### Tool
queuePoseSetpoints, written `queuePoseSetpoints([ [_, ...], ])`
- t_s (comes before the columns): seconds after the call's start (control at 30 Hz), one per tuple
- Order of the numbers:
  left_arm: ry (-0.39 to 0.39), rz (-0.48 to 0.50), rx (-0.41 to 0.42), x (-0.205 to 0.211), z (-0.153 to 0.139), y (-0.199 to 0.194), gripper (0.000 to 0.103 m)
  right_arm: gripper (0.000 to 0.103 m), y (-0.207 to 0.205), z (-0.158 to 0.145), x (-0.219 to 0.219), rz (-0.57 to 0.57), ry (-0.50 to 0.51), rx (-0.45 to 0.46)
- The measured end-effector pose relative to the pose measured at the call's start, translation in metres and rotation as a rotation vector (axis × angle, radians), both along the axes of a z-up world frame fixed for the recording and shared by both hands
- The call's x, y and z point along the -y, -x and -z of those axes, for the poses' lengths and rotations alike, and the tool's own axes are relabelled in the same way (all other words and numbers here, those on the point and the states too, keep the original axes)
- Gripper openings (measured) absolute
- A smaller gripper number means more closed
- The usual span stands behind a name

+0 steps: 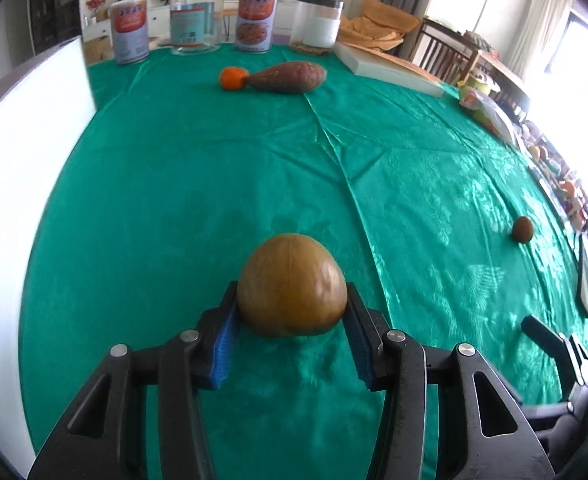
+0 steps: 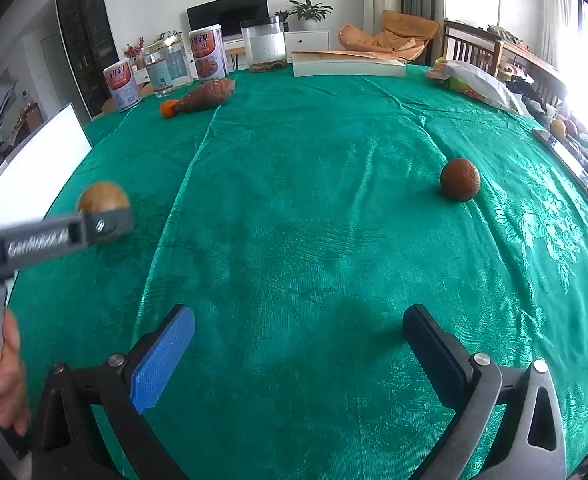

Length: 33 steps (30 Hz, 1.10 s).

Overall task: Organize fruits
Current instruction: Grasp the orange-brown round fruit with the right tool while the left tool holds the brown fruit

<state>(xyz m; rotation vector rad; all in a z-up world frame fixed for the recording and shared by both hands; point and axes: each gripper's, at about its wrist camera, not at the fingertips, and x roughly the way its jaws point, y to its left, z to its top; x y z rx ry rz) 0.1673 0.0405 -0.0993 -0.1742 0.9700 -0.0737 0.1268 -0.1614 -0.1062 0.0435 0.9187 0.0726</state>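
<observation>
Green patterned cloth (image 1: 213, 184) covers a table holding four pieces of produce: one olive-brown round fruit (image 1: 291, 286), one smaller rough brown fruit (image 2: 460, 180), one small orange (image 1: 233, 78) and one long brown sweet potato (image 1: 287, 77) touching it at the far edge; behind them stand four containers, two printed tins (image 1: 129, 32) and two clear jars (image 1: 195, 20), with one white box (image 1: 390, 68) to their right; the left gripper (image 1: 291, 320), angled downward, is clamped on the olive-brown fruit with a blue pad pressed to each side, just above the cloth near the left edge; the right gripper (image 2: 298, 356), also angled downward, hovers over bare cloth with its jaws spread wide and nothing between them, the rough brown fruit well ahead and to its right; fingers of a hand (image 2: 7, 376) show at the right view's left edge.
</observation>
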Motion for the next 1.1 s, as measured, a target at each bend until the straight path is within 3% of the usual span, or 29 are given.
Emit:
queuePoseSetpoints([
  [0.1, -0.017, -0.01, -0.001, -0.006, 0.001, 0.019, 0.051, 0.103, 0.001, -0.001, 0.002, 0.013, -0.011, 0.007],
  [0.27, 0.032, -0.028, 0.002, -0.017, 0.001, 0.028, 0.08, 0.103, 0.001, -0.002, 0.007, 0.029, -0.035, 0.009],
  [0.37, 0.071, -0.022, -0.008, -0.023, 0.0, 0.031, 0.082, 0.103, 0.005, -0.006, 0.024, 0.091, -0.104, 0.037],
  [0.53, 0.074, 0.041, -0.017, -0.023, 0.0, 0.041, 0.082, 0.103, 0.016, -0.012, 0.064, 0.258, -0.237, 0.101],
  [0.73, 0.0, 0.093, 0.02, -0.004, -0.005, 0.028, 0.082, 0.103, 0.019, -0.012, 0.089, 0.352, -0.335, 0.122],
  [0.83, -0.033, 0.067, 0.018, -0.003, -0.003, 0.014, 0.08, 0.103, 0.025, -0.021, 0.114, 0.429, -0.346, 0.175],
  [0.87, -0.042, 0.058, 0.023, -0.004, -0.002, 0.011, 0.075, 0.103, 0.019, -0.022, 0.121, 0.445, -0.33, 0.162],
  [0.9, -0.052, 0.055, 0.028, -0.004, -0.002, 0.009, 0.069, 0.103, 0.009, -0.024, 0.128, 0.43, -0.309, 0.129],
  [0.93, -0.056, 0.058, 0.029, -0.003, -0.001, 0.007, 0.052, 0.103, -0.003, -0.027, 0.133, 0.4, -0.285, 0.101],
  [1.1, -0.045, 0.04, 0.035, -0.004, 0.001, 0.009, 0.049, 0.1, -0.068, -0.035, 0.128, 0.189, -0.159, -0.03],
])
